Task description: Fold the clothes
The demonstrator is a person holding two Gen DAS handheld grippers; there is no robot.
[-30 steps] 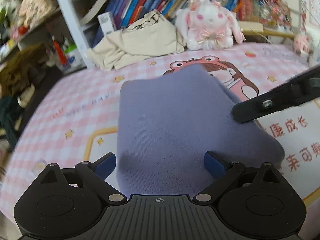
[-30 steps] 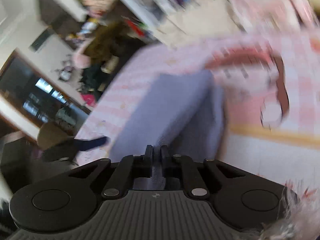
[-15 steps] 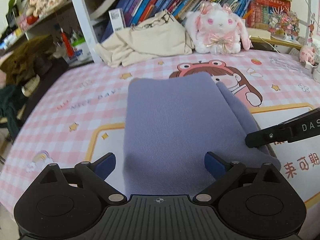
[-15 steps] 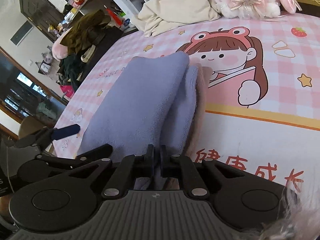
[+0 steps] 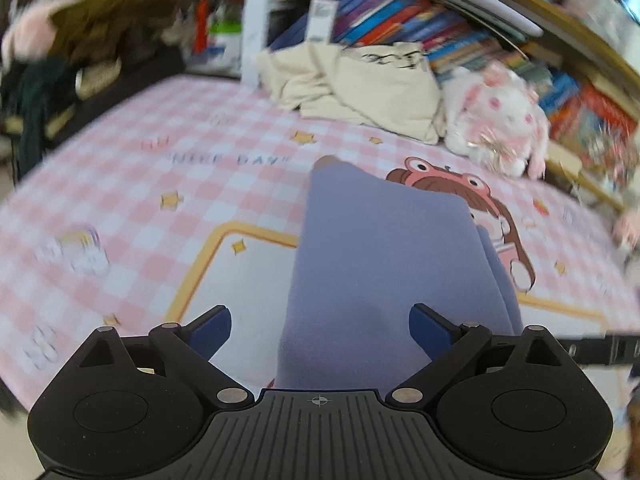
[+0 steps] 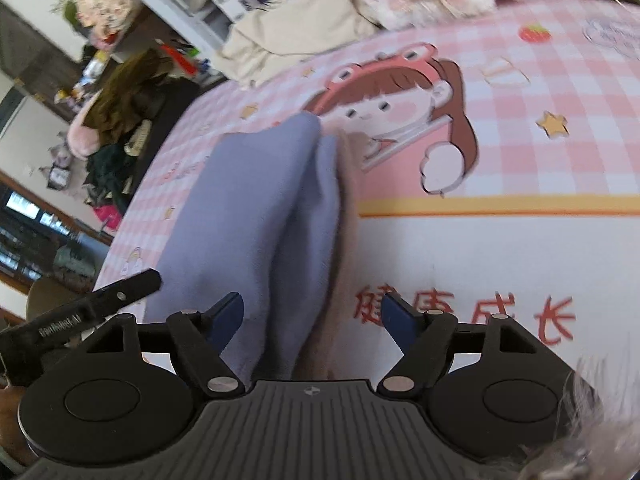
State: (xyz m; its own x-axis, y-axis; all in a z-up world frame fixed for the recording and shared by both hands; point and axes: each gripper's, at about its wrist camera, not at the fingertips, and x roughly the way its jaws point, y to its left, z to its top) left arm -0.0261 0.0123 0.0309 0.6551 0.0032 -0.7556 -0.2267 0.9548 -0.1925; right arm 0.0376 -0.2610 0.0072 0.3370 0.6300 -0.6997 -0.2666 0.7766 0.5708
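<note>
On the pink checked bed sheet (image 5: 132, 216), the lavender garment (image 5: 384, 264) is seen folded in layers, while both grippers' fingers (image 5: 430, 330) (image 6: 226, 314) are spread, nothing grasped.

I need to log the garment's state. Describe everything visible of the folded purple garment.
The purple garment is a soft, fleecy lavender knit, folded into a long, narrow stack lying flat on the pink checked sheet. In the right wrist view its right side shows several layers with a beige-pink inner face. Its far end covers part of the printed cartoon girl. Both the left tool and the right tool are open around its near end, neither gripping it.
</note>
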